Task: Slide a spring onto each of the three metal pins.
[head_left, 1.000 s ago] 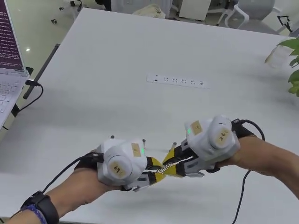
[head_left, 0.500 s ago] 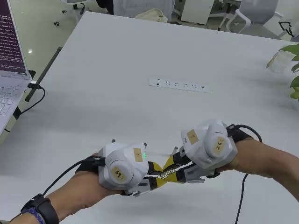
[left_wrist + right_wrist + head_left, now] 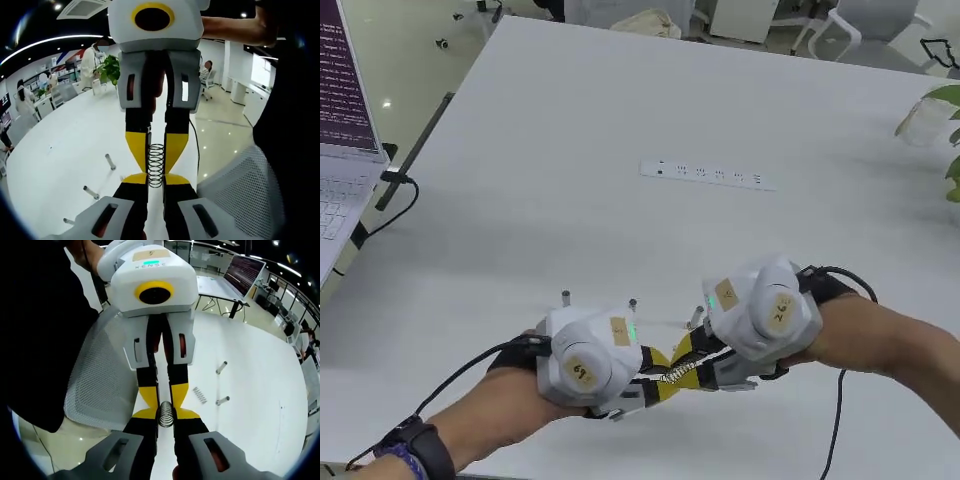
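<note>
Left gripper view: left gripper [image 3: 155, 182] and right gripper [image 3: 156, 152] both apparently pinched one spring [image 3: 156, 165]. Uneven release could have flung it away.

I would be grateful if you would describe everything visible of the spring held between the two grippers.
The spring is a small, silvery coil of thin wire, seemingly metal, with evenly spaced open turns and a hollow core. It is held above the white table, bridging the two grippers, which meet tip to tip. One end is pinched in the left gripper, the other in the right gripper. It looks straight and unbent. Nothing else touches it.
</note>
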Motion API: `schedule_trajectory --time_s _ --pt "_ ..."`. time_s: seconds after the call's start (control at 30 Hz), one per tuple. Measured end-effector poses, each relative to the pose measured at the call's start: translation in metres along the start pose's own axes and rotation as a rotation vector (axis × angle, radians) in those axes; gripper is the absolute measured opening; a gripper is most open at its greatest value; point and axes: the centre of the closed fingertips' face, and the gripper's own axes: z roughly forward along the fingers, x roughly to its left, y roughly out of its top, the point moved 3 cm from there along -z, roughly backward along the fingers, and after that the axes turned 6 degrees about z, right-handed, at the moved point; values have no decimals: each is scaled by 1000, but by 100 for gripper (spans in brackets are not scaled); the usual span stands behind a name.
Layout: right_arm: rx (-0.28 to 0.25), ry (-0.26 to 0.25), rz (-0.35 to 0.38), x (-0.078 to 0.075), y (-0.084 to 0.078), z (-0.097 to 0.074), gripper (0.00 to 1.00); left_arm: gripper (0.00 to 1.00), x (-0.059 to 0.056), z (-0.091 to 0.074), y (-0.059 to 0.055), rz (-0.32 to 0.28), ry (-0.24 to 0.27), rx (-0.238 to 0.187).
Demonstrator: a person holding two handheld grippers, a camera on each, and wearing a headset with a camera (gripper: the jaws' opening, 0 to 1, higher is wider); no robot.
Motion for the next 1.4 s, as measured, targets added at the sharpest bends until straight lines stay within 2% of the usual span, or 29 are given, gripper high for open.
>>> schedule_trajectory --time_s 0.17,0.27,0.5,0.9,1.2,1.4 --pt "8 0 16 1 0 5 8 3 -2 0 -7 -12 14 16" --pt "6 0 20 1 0 6 8 4 -3 -2 -14 -42 27 23" --pt "9 -9 24 -2 -2 7 8 5 -3 -14 -27 -94 61 29" --pt "26 -24 42 -8 -8 8 8 10 8 -42 -46 -203 175 19" --pt "52 -20 48 -12 -14 10 8 14 17 -63 -59 -252 252 12" --pt "66 -20 50 -14 -16 14 8 16 19 -78 -67 -273 287 12"
